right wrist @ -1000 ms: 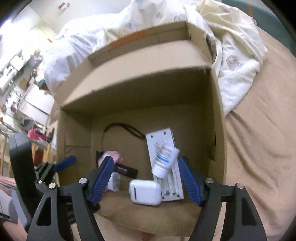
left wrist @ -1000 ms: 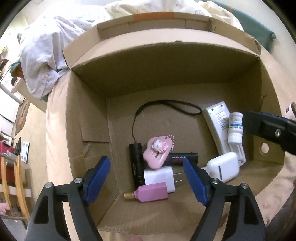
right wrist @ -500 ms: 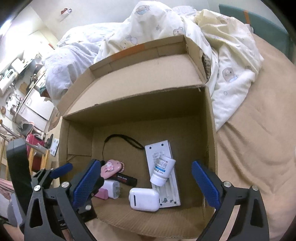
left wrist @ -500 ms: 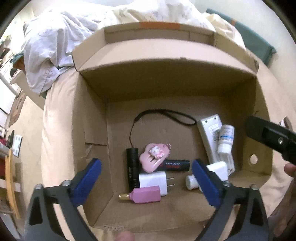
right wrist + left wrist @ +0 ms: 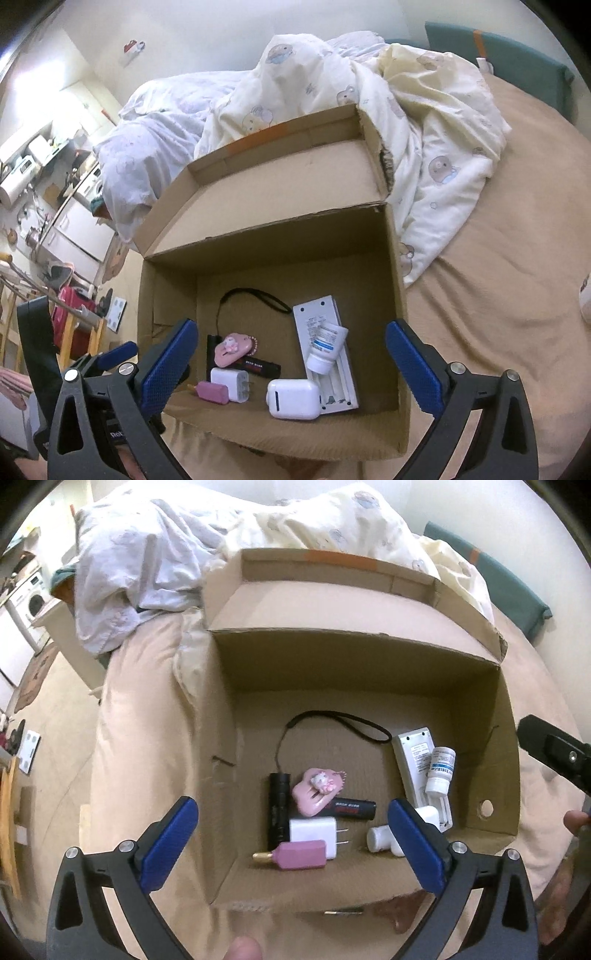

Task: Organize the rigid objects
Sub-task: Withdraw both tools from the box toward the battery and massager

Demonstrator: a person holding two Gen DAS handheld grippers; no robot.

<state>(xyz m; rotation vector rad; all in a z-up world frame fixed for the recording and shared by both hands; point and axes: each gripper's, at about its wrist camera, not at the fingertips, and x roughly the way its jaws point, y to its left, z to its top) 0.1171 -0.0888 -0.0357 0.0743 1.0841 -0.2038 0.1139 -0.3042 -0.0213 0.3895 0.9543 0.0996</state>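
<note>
Open corrugated cardboard box (image 5: 369, 657) sits on a bed with a tan, matte sheet (image 5: 509, 295); the flaps are folded out and a rumpled printed quilt (image 5: 332, 74) lies behind it.

Contents, all on the box floor:
- black cylindrical flashlight (image 5: 277, 812) with a thin looped cord, near the left wall;
- glossy pink cartoon charm (image 5: 319, 790), lying partly over a second black cylinder with red print (image 5: 351, 808);
- white square wall plug (image 5: 314, 832), prongs pointing right;
- pink rounded-rectangle piece with a gold tip (image 5: 299, 854), touching the plug's front edge;
- smooth white rounded case (image 5: 293, 398), toward the front;
- long white battery holder (image 5: 328, 354), back cover off, near the right wall;
- small white squeeze bottle (image 5: 325, 349) with a blue label, lying across the holder.

Left hand-held gripper (image 5: 291, 845): blue textured pads spread wide, released, nothing between them. Right hand-held gripper (image 5: 291, 369): likewise spread wide and empty, above the box's front edge.
</note>
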